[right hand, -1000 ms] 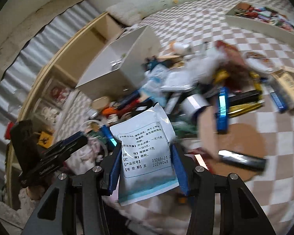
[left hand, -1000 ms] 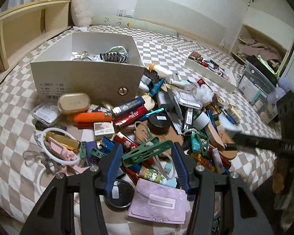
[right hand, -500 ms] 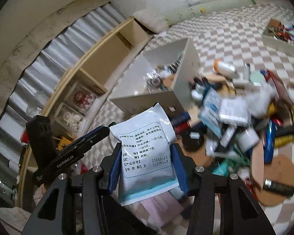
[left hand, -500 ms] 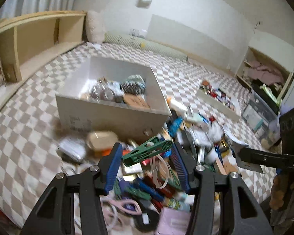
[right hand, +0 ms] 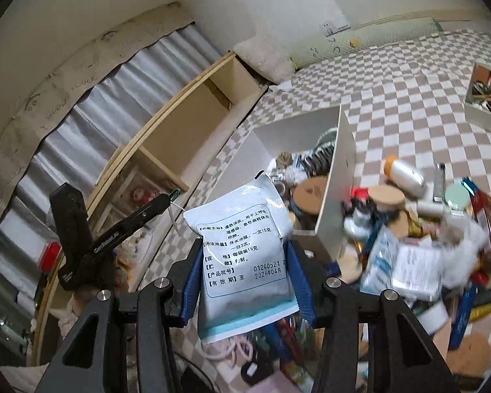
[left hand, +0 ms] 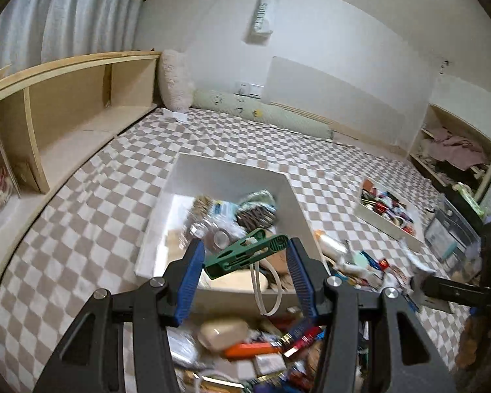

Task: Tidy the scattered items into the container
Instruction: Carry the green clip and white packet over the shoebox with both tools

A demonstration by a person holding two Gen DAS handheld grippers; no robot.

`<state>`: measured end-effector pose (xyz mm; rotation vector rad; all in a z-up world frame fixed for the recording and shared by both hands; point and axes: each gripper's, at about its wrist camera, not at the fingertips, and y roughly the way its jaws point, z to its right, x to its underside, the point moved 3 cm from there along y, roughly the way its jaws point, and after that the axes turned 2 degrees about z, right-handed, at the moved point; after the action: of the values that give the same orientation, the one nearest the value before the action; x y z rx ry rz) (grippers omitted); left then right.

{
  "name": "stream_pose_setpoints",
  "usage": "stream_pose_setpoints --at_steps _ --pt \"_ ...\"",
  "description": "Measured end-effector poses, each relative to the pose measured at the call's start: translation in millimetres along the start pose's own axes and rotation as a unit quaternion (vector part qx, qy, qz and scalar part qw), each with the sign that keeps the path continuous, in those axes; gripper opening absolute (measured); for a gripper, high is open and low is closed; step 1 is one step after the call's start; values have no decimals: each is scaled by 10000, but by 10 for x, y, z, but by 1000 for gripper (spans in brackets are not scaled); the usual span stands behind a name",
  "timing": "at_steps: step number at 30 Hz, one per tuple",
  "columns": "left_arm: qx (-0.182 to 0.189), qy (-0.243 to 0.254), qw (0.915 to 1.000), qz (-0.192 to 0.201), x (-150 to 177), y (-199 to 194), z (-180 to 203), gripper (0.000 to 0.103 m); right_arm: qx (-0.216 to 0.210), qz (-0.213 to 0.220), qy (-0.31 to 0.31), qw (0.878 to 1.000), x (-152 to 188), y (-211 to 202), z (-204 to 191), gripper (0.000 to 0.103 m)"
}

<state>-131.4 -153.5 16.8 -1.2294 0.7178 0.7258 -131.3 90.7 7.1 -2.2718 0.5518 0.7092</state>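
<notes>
Checkered bedding spread below; my left gripper point(left hand: 244, 267) clenched a green clip point(left hand: 245, 255), my right gripper point(right hand: 244, 273) a sachet point(right hand: 242, 258); white box point(left hand: 291, 193) just ahead; dangling cord risked snagging its rim.

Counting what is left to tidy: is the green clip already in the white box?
Not yet. The green clip is gripped in the left tongs, above the white box.

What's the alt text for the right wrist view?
The right gripper holds a white and blue printed sachet between its blue jaws, above a cluttered checkered bedspread. Ahead stands an open white box already holding items; the left gripper reaches in from the left.
</notes>
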Motion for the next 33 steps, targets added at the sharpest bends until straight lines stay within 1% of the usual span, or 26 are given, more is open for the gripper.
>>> stream_pose_setpoints --at_steps 3,10,15,23,28,29,31,32,33 --pt "-94 8 9999 -114 -88 187 -93 52 66 46 -18 10000 -120 91 6 50" --pt "-301 226 9988 -311 -198 532 -180 52 32 -9 -4 10000 -317 352 -7 50" --pt "-428 417 9964 -602 -193 759 -193 52 31 -26 -21 10000 -448 507 -33 50" --pt "-523 505 9937 -858 -193 1026 -240 52 -45 -55 98 9999 -626 715 -37 50" --pt "-589 484 9930 -897 -199 1090 -299 52 41 -97 50 9999 -742 836 -60 50" --pt "-606 468 9929 -908 -196 1103 -313 55 62 -110 34 9999 -769 867 -63 50" --pt "-643 447 9925 -937 -179 1135 -346 79 104 -129 27 9999 -823 934 -60 50" --pt "-675 464 9923 -926 -171 1146 -356 82 113 -138 35 9998 -848 967 -56 50" --pt "-710 507 9920 -912 -157 1150 -362 82 114 -151 44 9998 -870 1000 -56 50"
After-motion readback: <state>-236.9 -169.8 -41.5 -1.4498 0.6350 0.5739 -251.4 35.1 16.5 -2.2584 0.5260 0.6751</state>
